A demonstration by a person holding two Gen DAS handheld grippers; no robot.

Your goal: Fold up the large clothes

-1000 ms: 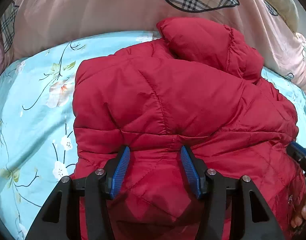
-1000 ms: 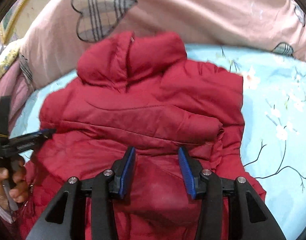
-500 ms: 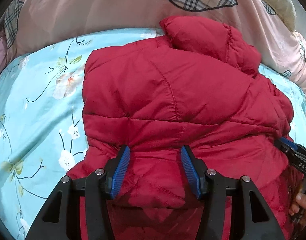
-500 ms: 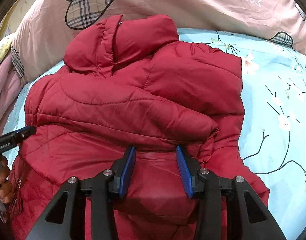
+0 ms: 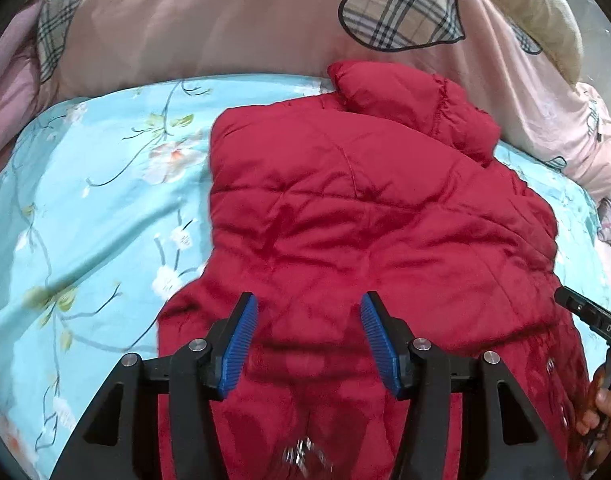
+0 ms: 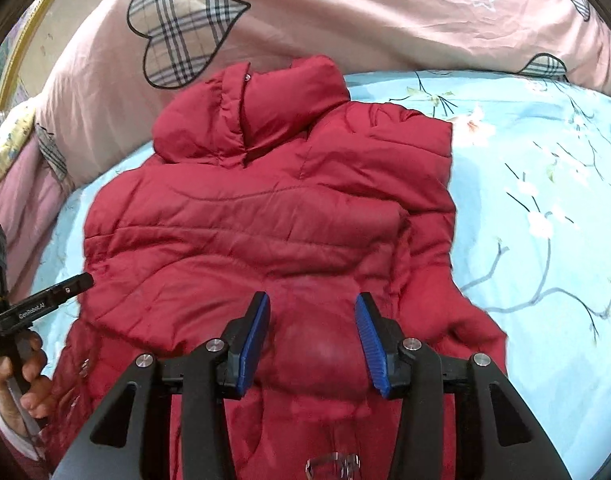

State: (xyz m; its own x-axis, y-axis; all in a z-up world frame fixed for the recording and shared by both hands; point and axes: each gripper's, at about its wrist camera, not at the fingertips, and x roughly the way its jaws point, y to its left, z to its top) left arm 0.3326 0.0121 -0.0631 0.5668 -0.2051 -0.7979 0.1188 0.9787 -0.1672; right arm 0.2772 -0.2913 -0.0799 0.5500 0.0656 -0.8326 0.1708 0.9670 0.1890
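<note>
A red quilted puffer jacket (image 5: 365, 220) lies on the light blue floral bed sheet (image 5: 85, 208), collar toward the pillows, sleeves folded in over the body. It also shows in the right wrist view (image 6: 265, 232). My left gripper (image 5: 309, 312) is open, its blue pads either side of a bunched fold of the jacket's lower part. My right gripper (image 6: 311, 308) is open in the same way over red fabric near the hem. Each gripper shows at the edge of the other's view: the right one (image 5: 589, 316), the left one (image 6: 45, 300).
A pink duvet with plaid hearts (image 5: 225, 20) is piled along the far side of the bed (image 6: 385, 12). A beige pillow (image 5: 525, 8) lies at the far right. Blue sheet (image 6: 545, 200) shows on both sides of the jacket.
Both grippers have drawn back toward the near edge and lifted, so more of the jacket and sheet shows. The jacket lies flatter and wider. The jaws stay open.
</note>
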